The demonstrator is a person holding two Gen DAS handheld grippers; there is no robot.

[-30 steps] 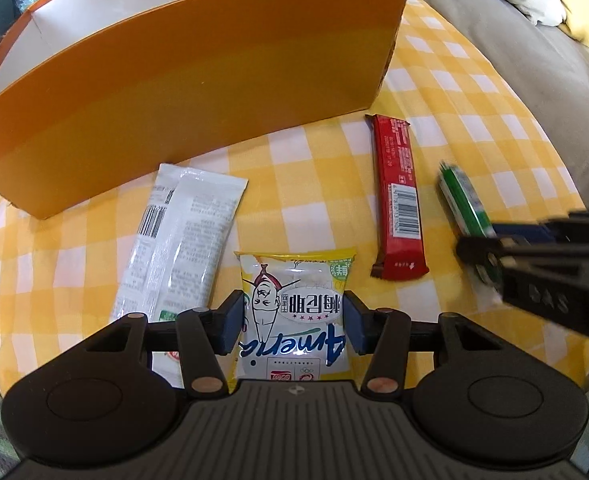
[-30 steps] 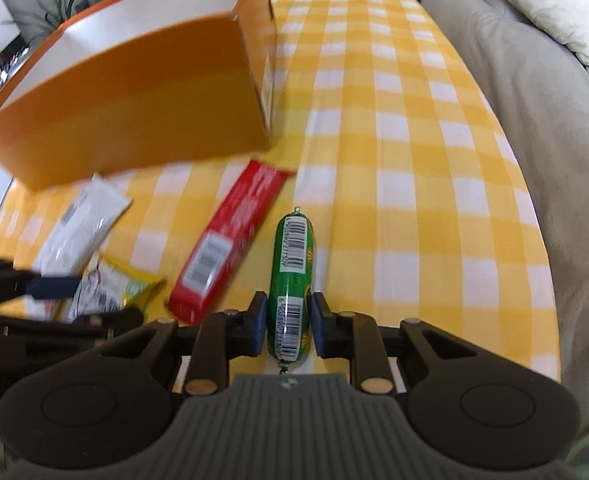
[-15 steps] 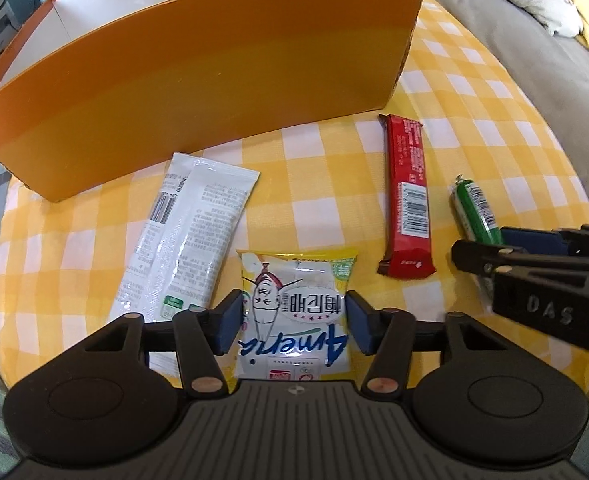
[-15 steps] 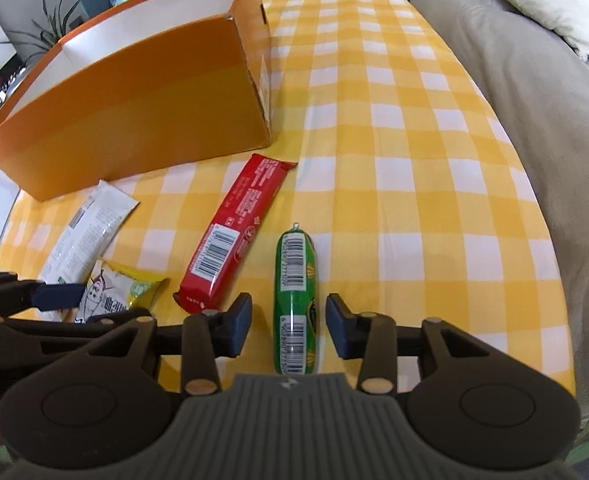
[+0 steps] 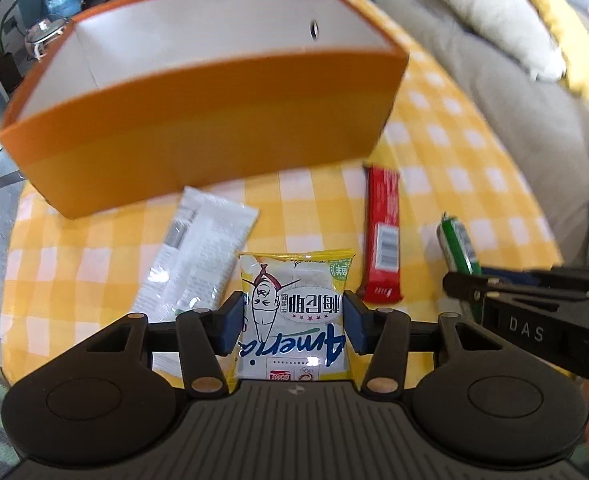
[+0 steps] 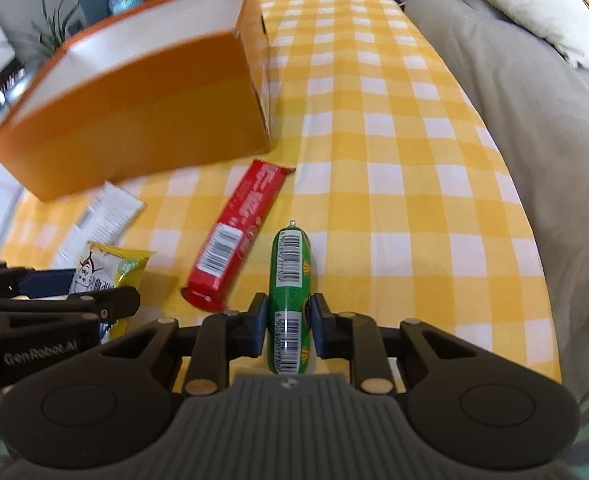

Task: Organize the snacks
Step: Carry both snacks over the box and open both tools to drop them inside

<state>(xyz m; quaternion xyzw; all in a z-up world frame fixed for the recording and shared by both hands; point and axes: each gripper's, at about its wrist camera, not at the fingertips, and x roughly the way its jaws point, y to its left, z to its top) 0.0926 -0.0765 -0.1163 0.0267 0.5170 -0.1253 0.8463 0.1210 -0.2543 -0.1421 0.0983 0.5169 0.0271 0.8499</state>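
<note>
My left gripper [image 5: 293, 320] is shut on a yellow and white snack packet [image 5: 294, 304] and holds it above the checked tablecloth. My right gripper [image 6: 288, 320] is shut on a green sausage stick [image 6: 289, 280], lifted off the cloth. A red snack bar [image 5: 381, 232] lies between them, also in the right wrist view [image 6: 238, 236]. A white packet [image 5: 198, 252] lies left of it. The open orange box [image 5: 198, 136] with a white inside stands behind the snacks, seen too in the right wrist view [image 6: 134, 120].
The yellow checked tablecloth [image 6: 394, 184] runs far to the right. A grey sofa [image 6: 534, 100] with a cream cushion [image 6: 534, 4] borders the table's right side. Plants and a water bottle [image 5: 62, 0] stand beyond the box.
My right gripper, open half a second ago, has closed on the green sausage stick. Both grippers have risen with their snacks; the box's inside shows more.
</note>
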